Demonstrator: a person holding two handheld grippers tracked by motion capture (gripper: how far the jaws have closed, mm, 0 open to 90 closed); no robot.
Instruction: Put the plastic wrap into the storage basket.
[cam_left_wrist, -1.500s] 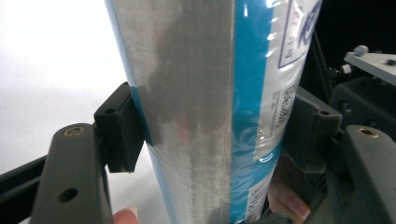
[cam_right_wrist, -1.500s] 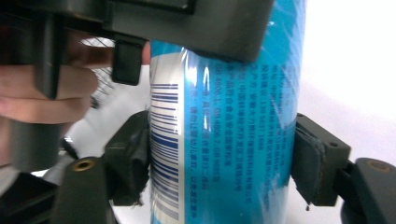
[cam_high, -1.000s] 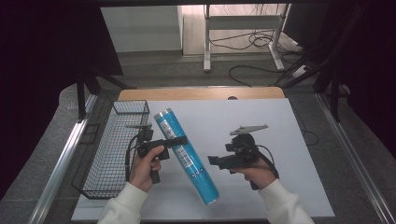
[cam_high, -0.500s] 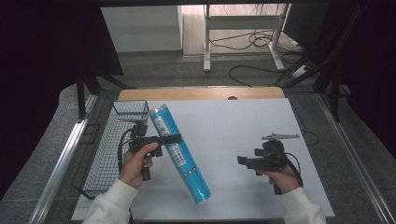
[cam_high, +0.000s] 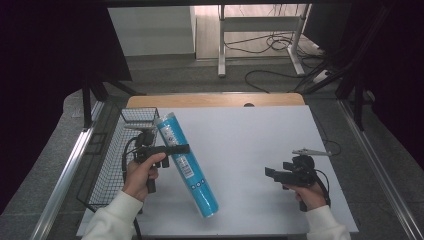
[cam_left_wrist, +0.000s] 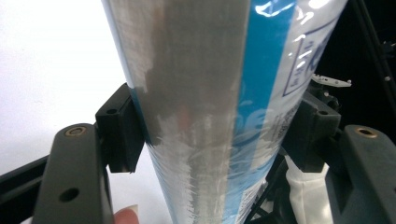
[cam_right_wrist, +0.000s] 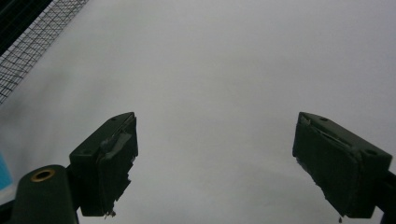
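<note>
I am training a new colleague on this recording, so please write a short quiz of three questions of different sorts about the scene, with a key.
1. True or false: the left gripper is clamped on the long blue cylindrical foil-wrapped package.
2. Multiple choice: where is the black wire mesh basket? A. at the left edge of the white table top; B. at its right edge; C. at its middle.
3. Short answer: what lies between the jaws of the right gripper?

Key:
1. True; the pads press on both sides of the package.
2. A.
3. Nothing; the jaws have just been closing a little, yet stand open over the bare white table top.
</note>
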